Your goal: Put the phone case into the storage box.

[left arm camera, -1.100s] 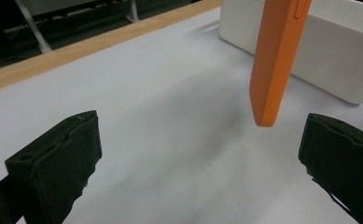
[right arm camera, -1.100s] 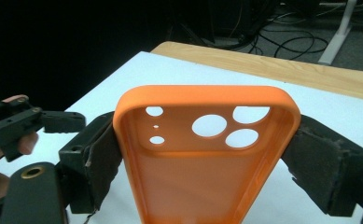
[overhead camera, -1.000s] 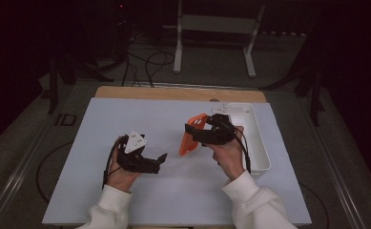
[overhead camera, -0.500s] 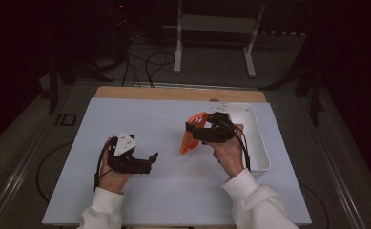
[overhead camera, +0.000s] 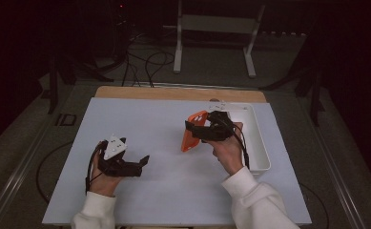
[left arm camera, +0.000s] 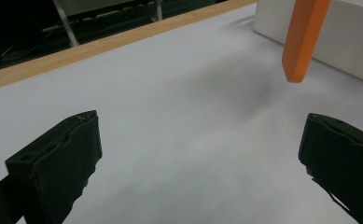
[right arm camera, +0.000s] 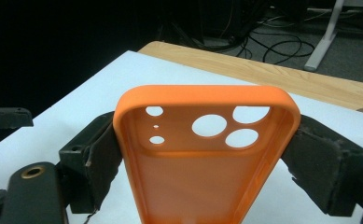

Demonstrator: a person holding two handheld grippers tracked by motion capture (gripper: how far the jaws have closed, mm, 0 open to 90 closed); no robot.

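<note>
orange phone case (right arm camera: 202, 158), prob. rubbery, rounded corners

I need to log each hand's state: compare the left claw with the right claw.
The left claw stands open with nothing between its jaws; the right claw is shut on the orange phone case. The left claw sits low, nearer the table's front edge; the right claw sits farther back, beside the white tray. Both are black and hand-held.

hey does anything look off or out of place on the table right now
Nothing looks spilled or broken. The orange phone case is clamped by its long sides in the right gripper, off the white mat, empty, with no phone in it. The left gripper is open and empty. The white tray sits square at the mat's right edge.
</note>
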